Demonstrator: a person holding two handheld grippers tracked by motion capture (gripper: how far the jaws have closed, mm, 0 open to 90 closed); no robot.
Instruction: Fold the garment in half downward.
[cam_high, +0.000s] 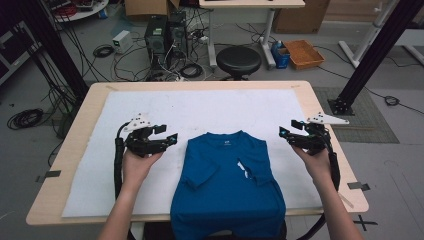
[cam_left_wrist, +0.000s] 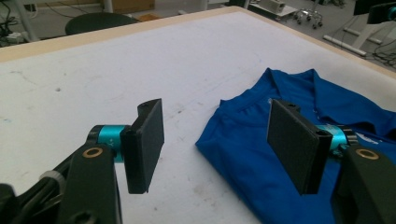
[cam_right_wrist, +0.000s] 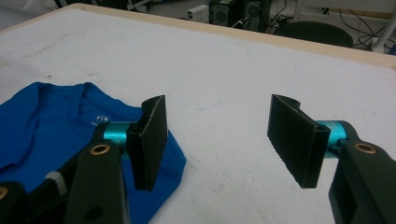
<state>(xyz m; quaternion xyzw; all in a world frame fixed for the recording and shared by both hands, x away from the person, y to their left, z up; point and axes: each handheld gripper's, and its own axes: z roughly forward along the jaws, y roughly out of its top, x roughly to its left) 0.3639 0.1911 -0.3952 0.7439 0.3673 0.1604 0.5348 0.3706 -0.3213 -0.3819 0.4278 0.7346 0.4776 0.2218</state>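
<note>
With both sleeves folded in on the blue shirt (cam_high: 227, 182), left gripper (cam_high: 167, 134) and right gripper (cam_high: 288, 130) hang wide open, empty, so next likely comes gripping the collar end to fold lengthwise.

No legible text anywhere; small white neck print on the blue T-shirt (cam_high: 227, 177) too blurred.

The light is soft and even – bright on the white cloth (cam_high: 200, 115), dimmer on the far floor. Shadows are faint. No glare. Both gripper views look a bit grainy – the far edges go blurry.
</note>
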